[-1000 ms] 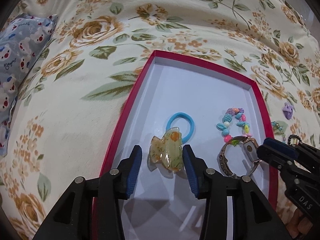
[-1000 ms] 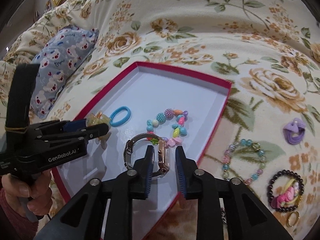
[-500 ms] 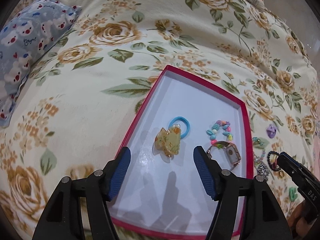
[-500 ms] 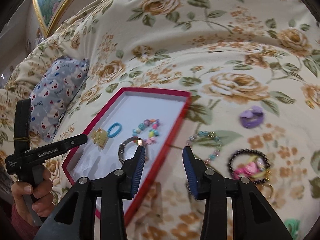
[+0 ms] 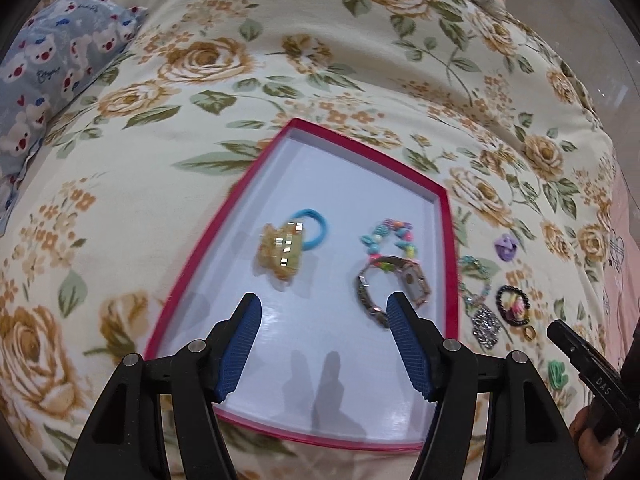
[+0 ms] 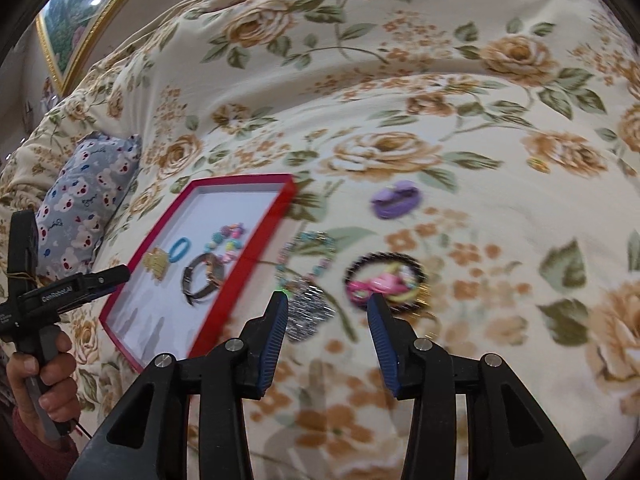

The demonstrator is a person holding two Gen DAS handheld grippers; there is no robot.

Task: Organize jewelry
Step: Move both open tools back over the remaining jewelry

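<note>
A red-rimmed box (image 5: 451,240) with a white floor lies on the floral bedspread. In it are a yellow hair claw (image 5: 282,255), a blue hair tie (image 5: 316,224), a coloured bead bracelet (image 5: 390,236) and a watch (image 5: 394,286). My left gripper (image 5: 322,320) is open and empty above the box's near part. My right gripper (image 6: 327,307) is open and empty over the bedspread right of the box (image 6: 256,240), near a silver pendant (image 6: 308,312), a pale bead bracelet (image 6: 308,252), a black bead bracelet with a pink clip (image 6: 382,280) and a purple clip (image 6: 394,200).
A blue bear-print pillow (image 5: 52,76) lies at the far left. A green clip (image 5: 557,374) and a small gold ring (image 5: 529,333) lie right of the box. A framed picture (image 6: 80,12) hangs behind the bed.
Both grippers let go and opened, leaving the hair claw and the watch in the box. Both pulled back, and the right gripper swung right over the loose jewelry on the bedspread.
</note>
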